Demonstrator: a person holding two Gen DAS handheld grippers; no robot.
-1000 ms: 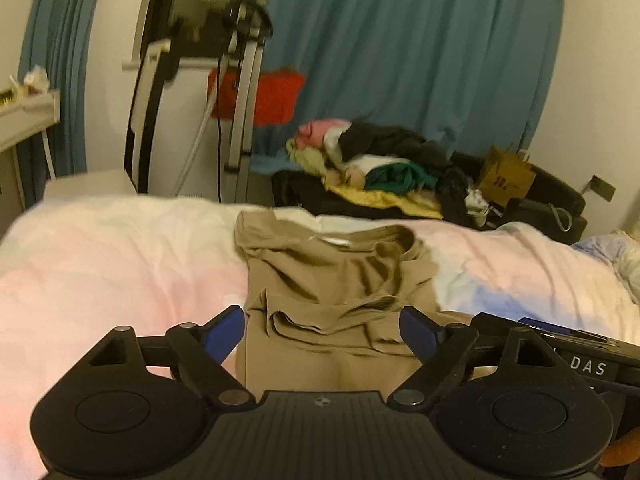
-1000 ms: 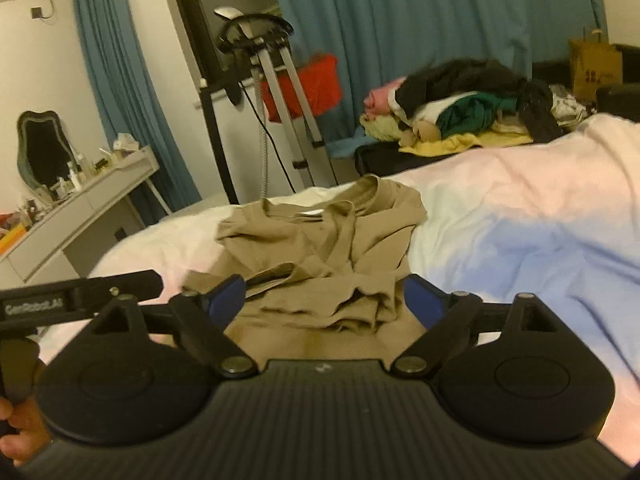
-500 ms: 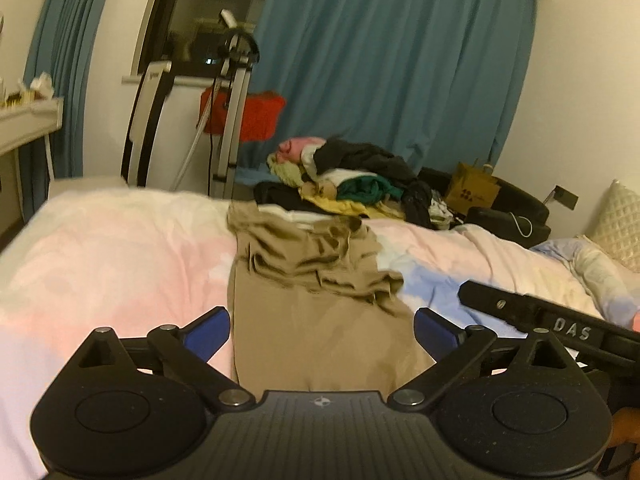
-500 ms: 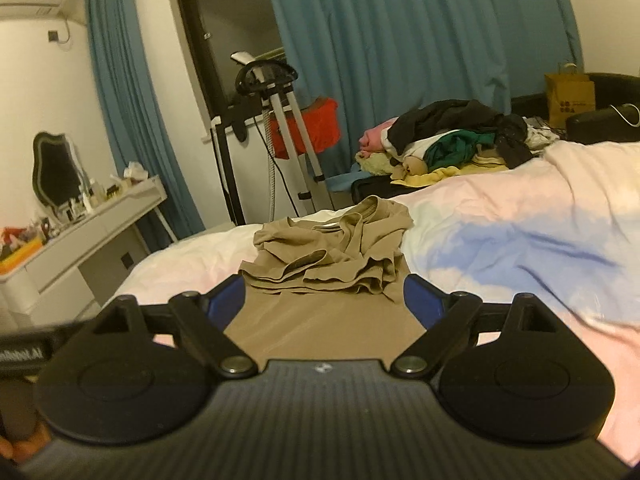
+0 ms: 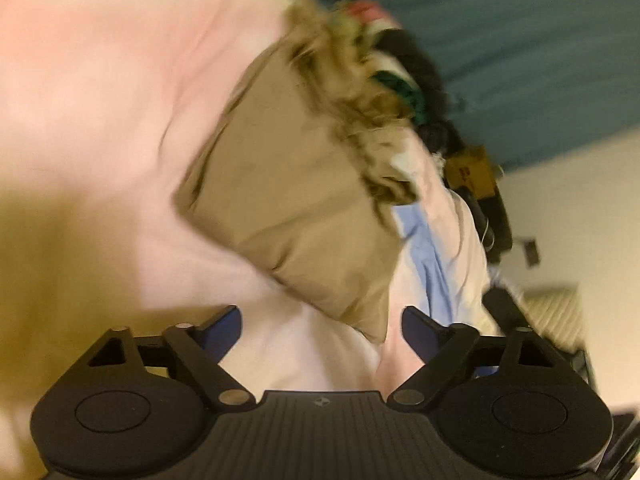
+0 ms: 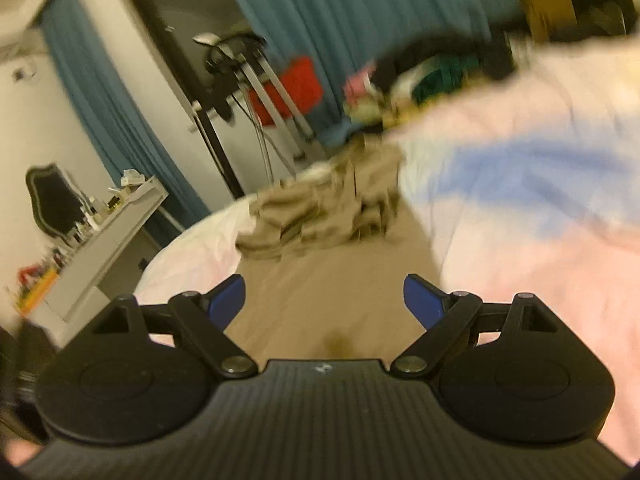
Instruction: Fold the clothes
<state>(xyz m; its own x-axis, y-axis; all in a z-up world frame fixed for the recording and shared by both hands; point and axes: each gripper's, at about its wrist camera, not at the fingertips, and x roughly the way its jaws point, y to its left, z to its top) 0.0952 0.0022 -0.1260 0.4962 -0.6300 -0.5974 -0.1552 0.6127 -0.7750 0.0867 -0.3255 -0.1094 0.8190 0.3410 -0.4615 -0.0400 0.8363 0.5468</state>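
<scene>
A tan shirt (image 5: 296,200) lies on the pink and blue bedspread (image 5: 120,92), flat at its near end and bunched at its far end. My left gripper (image 5: 322,324) is open and empty, tilted, just short of the shirt's near corner. My right gripper (image 6: 324,300) is open and empty over the shirt's flat near part (image 6: 336,276). Both views are blurred by motion.
A heap of mixed clothes (image 6: 420,76) lies beyond the bed before a blue curtain (image 6: 360,20). A metal stand (image 6: 248,80) with a red cloth and a white dresser (image 6: 104,232) stand at the left. A cardboard box (image 5: 472,168) sits by the wall.
Both grippers have swung down toward the shirt's near end. The left view has rolled sharply sideways. Both stay open and empty.
</scene>
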